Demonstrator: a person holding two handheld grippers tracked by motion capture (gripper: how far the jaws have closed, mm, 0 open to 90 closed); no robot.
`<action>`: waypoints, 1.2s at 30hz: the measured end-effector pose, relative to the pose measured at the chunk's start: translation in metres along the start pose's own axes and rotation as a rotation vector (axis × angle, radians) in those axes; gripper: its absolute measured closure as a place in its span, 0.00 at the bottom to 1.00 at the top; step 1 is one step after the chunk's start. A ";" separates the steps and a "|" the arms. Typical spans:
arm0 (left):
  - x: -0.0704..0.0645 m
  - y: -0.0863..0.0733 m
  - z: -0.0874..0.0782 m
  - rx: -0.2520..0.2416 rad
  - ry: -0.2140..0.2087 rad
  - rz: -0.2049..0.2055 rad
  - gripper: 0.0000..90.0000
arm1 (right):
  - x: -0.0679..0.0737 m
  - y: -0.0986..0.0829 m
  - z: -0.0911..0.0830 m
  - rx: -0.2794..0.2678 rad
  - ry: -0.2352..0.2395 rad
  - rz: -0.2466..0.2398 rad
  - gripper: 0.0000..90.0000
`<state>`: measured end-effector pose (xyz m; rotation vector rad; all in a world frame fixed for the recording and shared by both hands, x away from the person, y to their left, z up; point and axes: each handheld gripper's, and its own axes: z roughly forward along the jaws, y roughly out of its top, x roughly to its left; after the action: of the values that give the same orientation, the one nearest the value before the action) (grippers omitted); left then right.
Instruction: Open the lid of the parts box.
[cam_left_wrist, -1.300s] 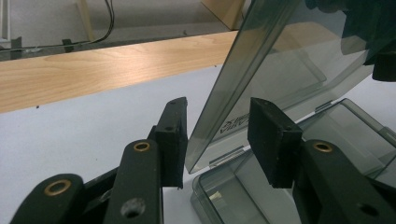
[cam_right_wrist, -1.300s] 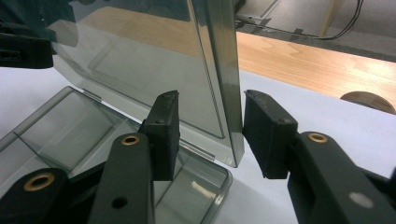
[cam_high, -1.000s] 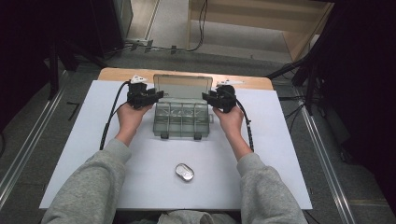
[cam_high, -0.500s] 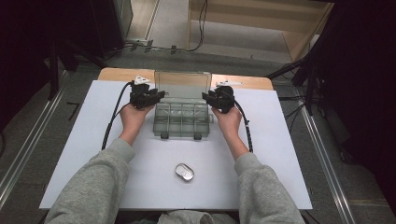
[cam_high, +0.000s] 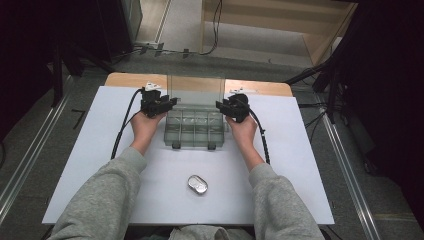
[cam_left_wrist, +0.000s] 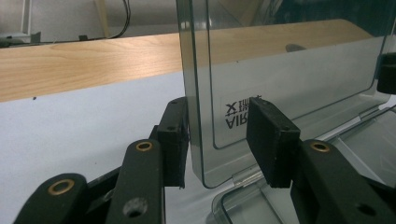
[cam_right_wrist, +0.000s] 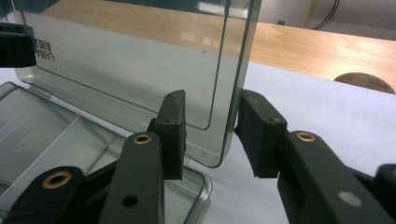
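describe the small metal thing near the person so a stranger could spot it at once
On the white table mat, look on the person's side of the clear compartment box, between the two grey sleeves. The small oval metal tin lies there alone, the one shiny, opaque thing on the mat.

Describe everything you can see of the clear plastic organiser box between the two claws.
The clear plastic organiser box sits on the white table cover, empty as far as can be seen. Its shallow base is split by dividers into compartments, with two dark latches at the near edge. The hinged lid stands upright and open, smoky-transparent, with a printed label low on it. The left claw straddles one side edge of the lid, the right claw the other, both with jaws apart.
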<state>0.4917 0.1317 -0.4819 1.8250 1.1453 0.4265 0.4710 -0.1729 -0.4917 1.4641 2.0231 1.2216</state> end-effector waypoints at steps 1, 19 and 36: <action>0.000 -0.001 0.001 -0.001 0.001 -0.004 0.66 | 0.000 0.000 0.001 -0.001 -0.002 0.000 0.67; 0.004 -0.007 0.013 0.010 -0.006 -0.061 0.61 | 0.000 -0.006 0.012 0.023 -0.021 0.021 0.65; 0.004 -0.010 0.020 0.001 -0.012 -0.075 0.55 | -0.001 -0.009 0.015 0.036 -0.012 0.057 0.60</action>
<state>0.5020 0.1268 -0.5014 1.7767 1.2018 0.3707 0.4767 -0.1678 -0.5070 1.5526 2.0188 1.2017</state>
